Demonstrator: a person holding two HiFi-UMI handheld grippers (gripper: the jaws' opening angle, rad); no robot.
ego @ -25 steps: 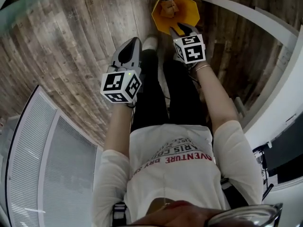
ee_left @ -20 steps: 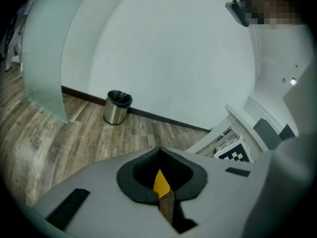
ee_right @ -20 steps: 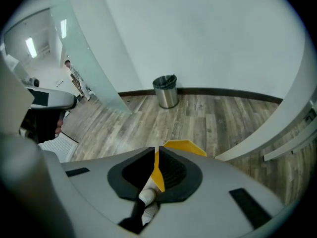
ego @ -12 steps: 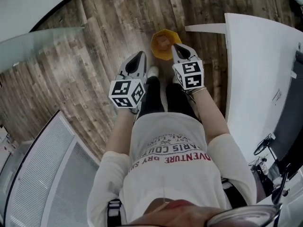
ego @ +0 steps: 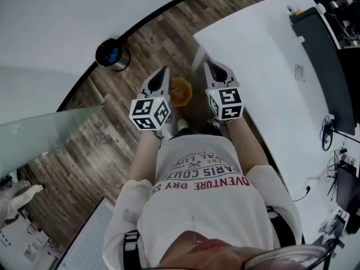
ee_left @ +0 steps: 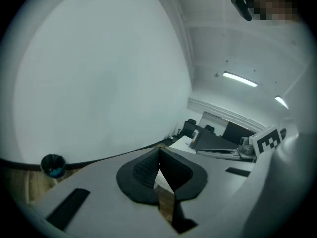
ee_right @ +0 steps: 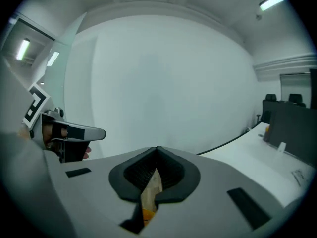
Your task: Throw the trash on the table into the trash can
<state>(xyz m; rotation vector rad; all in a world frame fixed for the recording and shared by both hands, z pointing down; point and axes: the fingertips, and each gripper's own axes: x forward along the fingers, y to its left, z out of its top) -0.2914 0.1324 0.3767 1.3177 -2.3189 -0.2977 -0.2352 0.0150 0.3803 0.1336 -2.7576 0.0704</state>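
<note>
Since no trash shows on the visible part of the table, the step in hand is probably a search of its top. A dark round bin (ego: pixel 112 54) stands far left. The left gripper (ego: pixel 164 72) has its jaws together, empty. The orange trash can (ego: pixel 181 91) sits on the floor between the grippers. The right gripper (ego: pixel 208 66) is likewise closed on nothing. The white table (ego: pixel 270 66) lies right. Open the jaws before reaching.

Looked down on a wood-plank floor (ego: pixel 107 129) bounded by a plain white wall (ego: pixel 67 16). Held a small dark round bin (ego: pixel 111 54) beside that wall, a white tabletop (ego: pixel 264 61) at right, a glass panel (ego: pixel 39 139) at left. Lit by ceiling strip lights (ee_left: pixel 240 79).
</note>
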